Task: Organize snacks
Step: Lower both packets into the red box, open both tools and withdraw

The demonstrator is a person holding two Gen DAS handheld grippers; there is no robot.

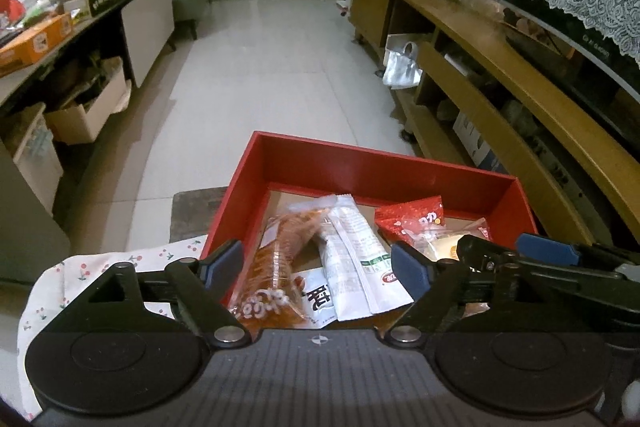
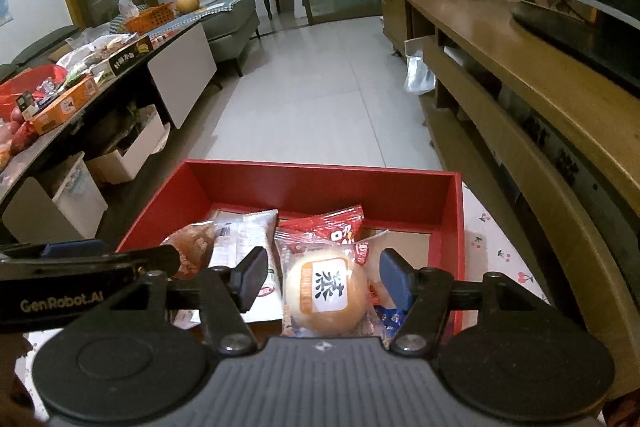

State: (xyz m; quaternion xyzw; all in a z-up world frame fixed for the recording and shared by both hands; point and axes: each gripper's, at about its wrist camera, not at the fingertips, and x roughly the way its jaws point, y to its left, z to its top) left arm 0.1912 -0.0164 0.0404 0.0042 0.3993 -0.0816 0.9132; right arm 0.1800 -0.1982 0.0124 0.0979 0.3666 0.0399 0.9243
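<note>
Two open tools [image 1: 316, 267] [image 2: 324, 279] above snack-filled red box [image 2: 320, 183], far half bare.

Both wrist views look closely down into the red box [image 1: 360, 163], side by side.

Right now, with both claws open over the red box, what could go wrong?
The right claw straddles the wrapped bun; closing hard would probably squash it. The left claw sits close beside it over the same red box, so they could collide. Its fingers span the orange snack pack and the white packet, so it might grab both.
</note>
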